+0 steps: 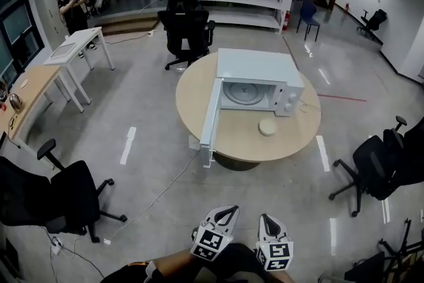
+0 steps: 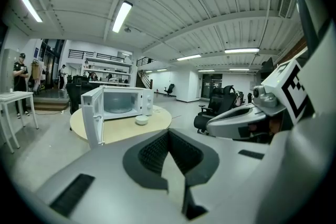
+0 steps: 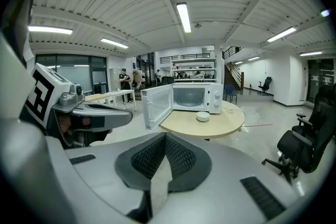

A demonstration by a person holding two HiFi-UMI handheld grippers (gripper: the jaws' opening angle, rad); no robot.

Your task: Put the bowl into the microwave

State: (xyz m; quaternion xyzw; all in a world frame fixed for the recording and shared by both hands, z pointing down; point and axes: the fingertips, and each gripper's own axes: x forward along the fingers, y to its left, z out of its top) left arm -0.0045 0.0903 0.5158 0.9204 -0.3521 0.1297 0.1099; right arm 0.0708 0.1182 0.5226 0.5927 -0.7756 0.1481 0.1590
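Head view: bowl [image 1: 267, 126] sits well beyond left claw [image 1: 227, 210], right claw [image 1: 265, 217]

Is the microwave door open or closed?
Open. The microwave has its door swung wide out past the table edge, and the turntable inside shows.

Left tool [image 1: 227, 210], right tool [image 1: 265, 217] side by side, low near body; both jaws together, empty.
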